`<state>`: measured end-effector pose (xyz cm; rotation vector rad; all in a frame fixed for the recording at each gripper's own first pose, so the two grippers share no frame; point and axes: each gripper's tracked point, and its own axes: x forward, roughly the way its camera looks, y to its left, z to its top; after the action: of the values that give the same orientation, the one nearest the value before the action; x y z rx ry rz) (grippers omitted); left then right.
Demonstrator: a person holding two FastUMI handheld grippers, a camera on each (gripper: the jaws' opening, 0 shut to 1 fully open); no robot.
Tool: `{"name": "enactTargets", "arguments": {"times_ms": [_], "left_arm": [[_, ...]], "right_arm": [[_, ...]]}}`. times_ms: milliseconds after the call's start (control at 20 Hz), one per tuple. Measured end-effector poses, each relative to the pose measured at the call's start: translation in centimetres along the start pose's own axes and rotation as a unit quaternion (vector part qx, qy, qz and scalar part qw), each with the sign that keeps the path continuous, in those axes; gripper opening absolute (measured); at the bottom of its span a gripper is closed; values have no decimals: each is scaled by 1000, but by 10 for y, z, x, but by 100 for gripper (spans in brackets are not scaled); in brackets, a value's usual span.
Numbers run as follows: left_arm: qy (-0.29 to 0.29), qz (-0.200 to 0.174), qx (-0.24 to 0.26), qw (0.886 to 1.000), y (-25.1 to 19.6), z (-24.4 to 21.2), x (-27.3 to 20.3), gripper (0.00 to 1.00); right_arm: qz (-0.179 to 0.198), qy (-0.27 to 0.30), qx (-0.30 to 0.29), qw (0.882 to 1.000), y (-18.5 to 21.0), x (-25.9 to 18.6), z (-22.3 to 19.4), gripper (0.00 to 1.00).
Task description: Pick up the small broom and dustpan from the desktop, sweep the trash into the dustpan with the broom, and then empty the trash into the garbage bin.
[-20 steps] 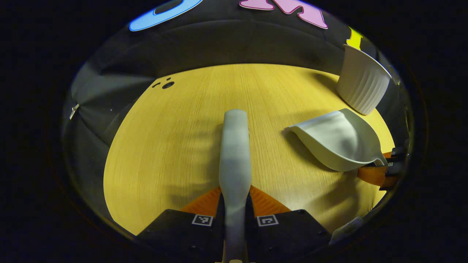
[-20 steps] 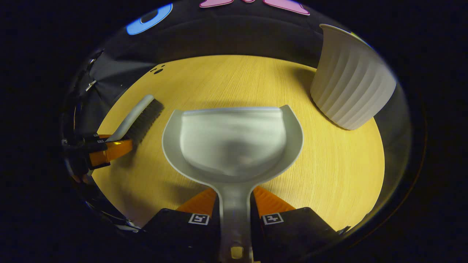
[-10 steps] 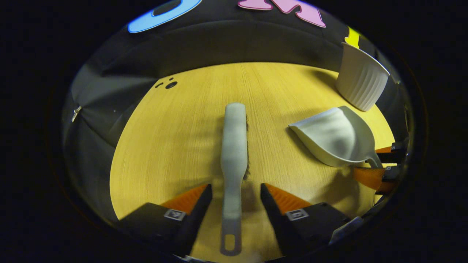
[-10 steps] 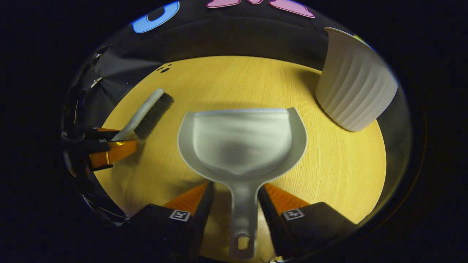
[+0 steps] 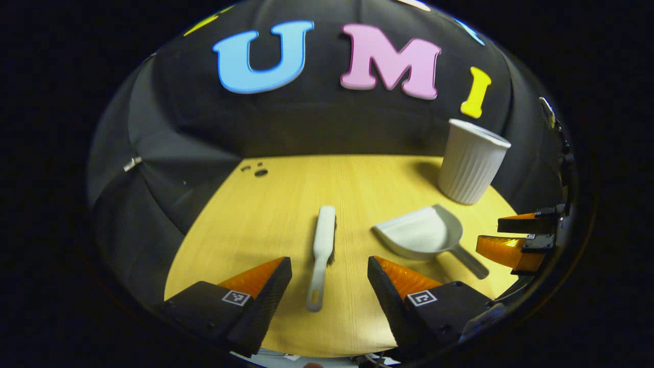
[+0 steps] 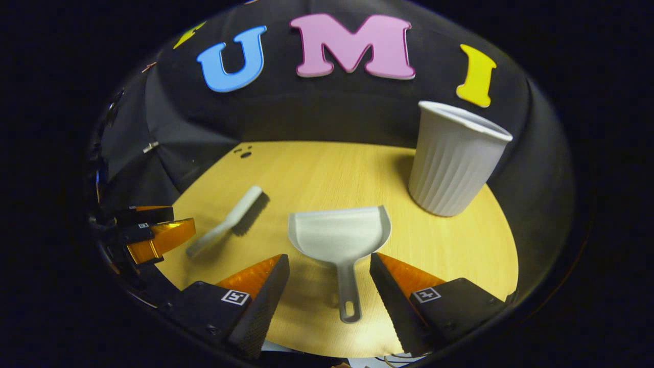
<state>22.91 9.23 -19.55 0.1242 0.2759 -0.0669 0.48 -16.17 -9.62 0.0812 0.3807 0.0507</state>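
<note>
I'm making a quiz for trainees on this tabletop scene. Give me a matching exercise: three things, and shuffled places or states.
Things:
1. broom
2. dustpan
3. garbage bin

States:
A. upright near the desktop's far right edge
B. lying flat between the open left gripper's fingers
C. lying flat, handle between the open right gripper's fingers

Pairs: 1-B, 2-C, 3-A

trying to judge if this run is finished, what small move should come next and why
Probably just draw both grippers a little farther back and stop. The broom and dustpan lie flat on the desktop, no trash shows on it or in the pan, and the garbage bin stands upright. The left gripper and right gripper are open and touch neither handle.
</note>
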Motion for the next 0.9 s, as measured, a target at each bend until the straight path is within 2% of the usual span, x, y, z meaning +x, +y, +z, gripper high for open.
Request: {"name": "enactTargets", "arguments": {"times_ms": [200, 300, 450, 700, 900], "left_arm": [[-109, 7, 6, 994, -3, 45, -67, 95], [-148, -3, -2, 989, -12, 65, -107, 95], [-180, 12, 7, 983, -10, 79, -152, 95], [-199, 24, 21, 980, -28, 80, -179, 95], [-200, 40, 4, 979, -48, 78, -194, 95]], "right_arm": [[-17, -111, -10, 994, 2, -77, 56, 99], [-22, -151, -6, 988, 4, -112, 78, 98], [-24, -191, -3, 981, 1, -160, 95, 99], [-28, -211, 11, 977, -21, -178, 92, 99], [-4, -206, 6, 979, -43, -184, 85, 99]]}}
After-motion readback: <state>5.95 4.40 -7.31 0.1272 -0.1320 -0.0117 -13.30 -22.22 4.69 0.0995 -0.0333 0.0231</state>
